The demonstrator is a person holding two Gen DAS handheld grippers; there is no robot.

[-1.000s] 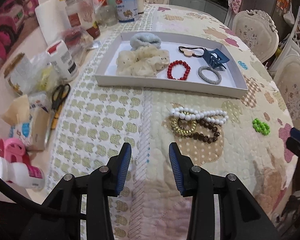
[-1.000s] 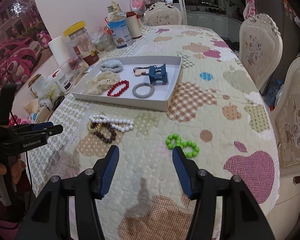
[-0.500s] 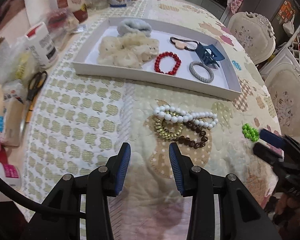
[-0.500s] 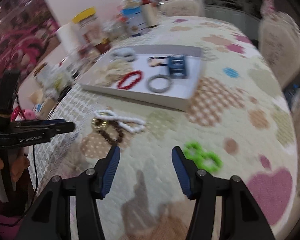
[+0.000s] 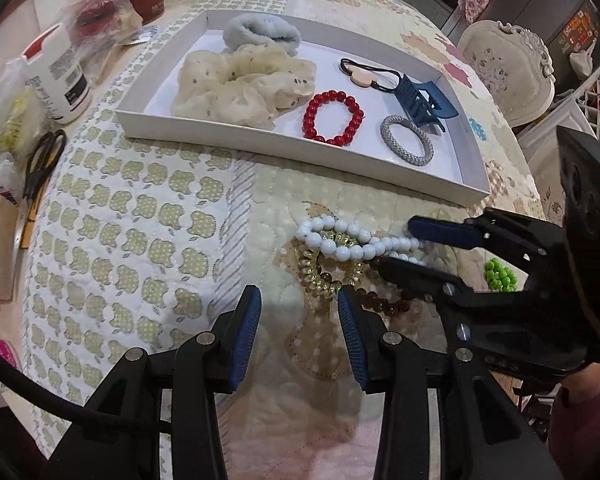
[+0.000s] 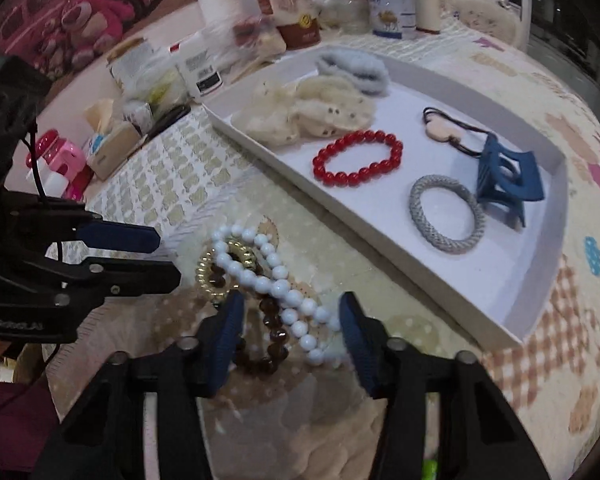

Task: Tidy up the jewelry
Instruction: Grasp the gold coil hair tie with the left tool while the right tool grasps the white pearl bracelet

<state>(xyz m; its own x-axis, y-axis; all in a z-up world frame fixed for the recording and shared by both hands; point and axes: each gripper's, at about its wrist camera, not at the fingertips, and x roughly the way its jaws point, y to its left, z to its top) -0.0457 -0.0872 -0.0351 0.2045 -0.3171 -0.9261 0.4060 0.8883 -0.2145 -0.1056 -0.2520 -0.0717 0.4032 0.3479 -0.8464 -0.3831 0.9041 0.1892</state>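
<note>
Your right gripper [image 6: 290,322] has swung in from the green beads to the pile of bracelets since a second ago, and your left gripper [image 5: 299,318] has come forward and lower toward the same pile; the right fingers [image 6: 230,330] stand wide apart, straddling the near end of the white bead bracelet [image 6: 274,286] and the brown bead bracelet [image 6: 270,334], closed on neither; in the left wrist view the same gripper reaches in from the right with its blue pads either side of the white beads' far end; your left fingers [image 5: 246,330] are also spread wide and hold nothing, hovering just short of the gold spiral hair tie [image 5: 320,270], which lies under the white strand and touches the brown one; the green bead bracelet [image 5: 499,274] sits well apart to the right on the quilted counter [image 5: 140,240]; beyond the pile lies the white tray [image 5: 260,140], and in it the red bead bracelet [image 5: 334,122], the grey woven hair tie [image 5: 407,146], the blue claw clip [image 5: 424,106] touching that tie, a black elastic with a pale charm [image 5: 364,74], a cream scrunchie [image 5: 240,90] and a fluffy pale blue scrunchie [image 5: 262,34] against the far wall; black-handled scissors [image 5: 42,160] and a white bottle [image 5: 58,76] lie off to the left of the tray.
</note>
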